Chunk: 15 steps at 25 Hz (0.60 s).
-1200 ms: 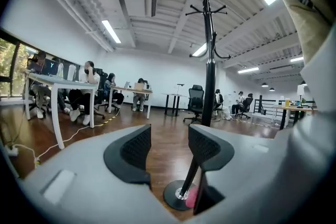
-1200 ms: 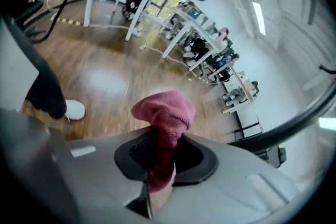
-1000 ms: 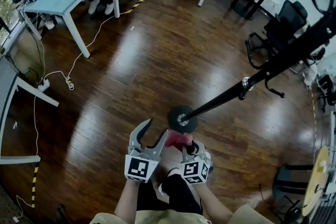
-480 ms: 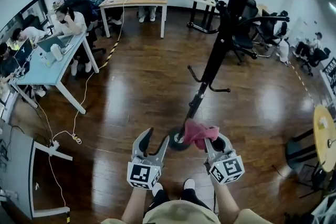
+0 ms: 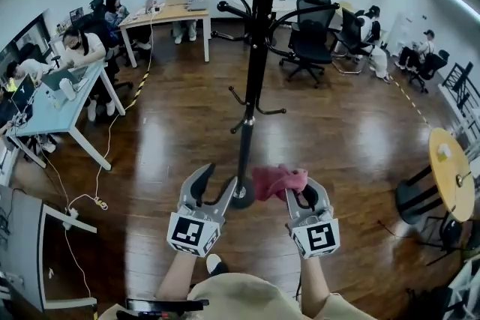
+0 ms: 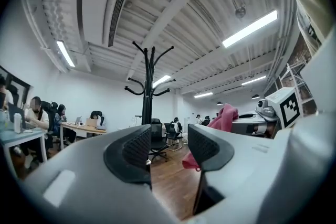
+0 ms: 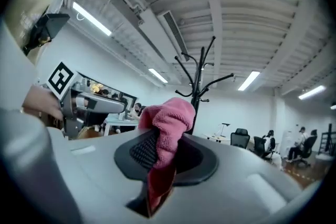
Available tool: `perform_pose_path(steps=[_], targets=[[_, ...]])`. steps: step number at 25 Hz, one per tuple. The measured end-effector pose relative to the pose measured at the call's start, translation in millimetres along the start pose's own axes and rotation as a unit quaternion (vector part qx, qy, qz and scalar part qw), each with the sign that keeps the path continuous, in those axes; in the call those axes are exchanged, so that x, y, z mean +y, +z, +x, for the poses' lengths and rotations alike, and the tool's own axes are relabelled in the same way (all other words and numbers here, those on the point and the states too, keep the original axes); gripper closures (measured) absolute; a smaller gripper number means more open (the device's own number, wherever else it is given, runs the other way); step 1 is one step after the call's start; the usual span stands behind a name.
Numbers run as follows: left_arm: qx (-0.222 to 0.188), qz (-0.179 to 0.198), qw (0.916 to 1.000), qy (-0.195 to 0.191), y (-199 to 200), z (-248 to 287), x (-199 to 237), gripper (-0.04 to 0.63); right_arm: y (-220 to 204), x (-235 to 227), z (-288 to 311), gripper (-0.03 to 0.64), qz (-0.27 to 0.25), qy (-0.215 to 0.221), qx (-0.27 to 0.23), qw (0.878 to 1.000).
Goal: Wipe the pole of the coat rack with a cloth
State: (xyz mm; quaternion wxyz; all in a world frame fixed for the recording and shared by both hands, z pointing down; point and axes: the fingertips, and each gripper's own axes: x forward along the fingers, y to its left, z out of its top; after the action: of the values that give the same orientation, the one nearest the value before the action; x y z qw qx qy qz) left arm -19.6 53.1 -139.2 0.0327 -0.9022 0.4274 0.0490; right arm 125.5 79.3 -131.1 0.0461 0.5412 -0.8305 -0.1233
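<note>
An open office with a glossy dark wood floor (image 5: 157, 139) spreads out around the coat rack, whose black pole (image 5: 252, 97) stands upright on a small round base (image 5: 241, 197) in the middle of the room. Office chairs sit beyond the pole, and people work at a tabletop (image 5: 52, 105) well to its left.

The right claw (image 5: 304, 195) is clenched on the pink cloth (image 5: 278, 180), which is near the foot of the pole, just to its right and apart from it. The left claw (image 5: 213, 191) is released, jaws spread with nothing between them, just left of the base.

The cloth looks soft, light and limp. It bunches above the jaws and a tail droops below them, so it should fold readily around the pole. The grip sits on a thick fold and seems secure.

The pole looks stiff, slim and smooth, so the cloth should slide along it easily. The rack is tall on a narrow base and may rock under a sideways push. The free claw could take the pole low, below the small hooks (image 5: 255, 110), to steady it.
</note>
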Motion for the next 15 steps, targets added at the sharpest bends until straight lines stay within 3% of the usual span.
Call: perform_pose_path(steps=[5, 10, 15], targets=[[-0.015, -0.023, 0.9992, 0.028, 8, -11, -72, 0.394, 2, -38, -69, 0.568, 0.092, 0.001, -0.047, 0.995], [-0.009, -0.024, 0.9975, 0.066, 5, -31, -124, 0.402, -17, -36, -115, 0.566, 0.110, 0.039, -0.037, 0.992], [-0.002, -0.016, 0.9955, 0.093, 16, -53, -130, 0.402, -12, -29, -126, 0.565, 0.135, 0.053, -0.036, 0.989]])
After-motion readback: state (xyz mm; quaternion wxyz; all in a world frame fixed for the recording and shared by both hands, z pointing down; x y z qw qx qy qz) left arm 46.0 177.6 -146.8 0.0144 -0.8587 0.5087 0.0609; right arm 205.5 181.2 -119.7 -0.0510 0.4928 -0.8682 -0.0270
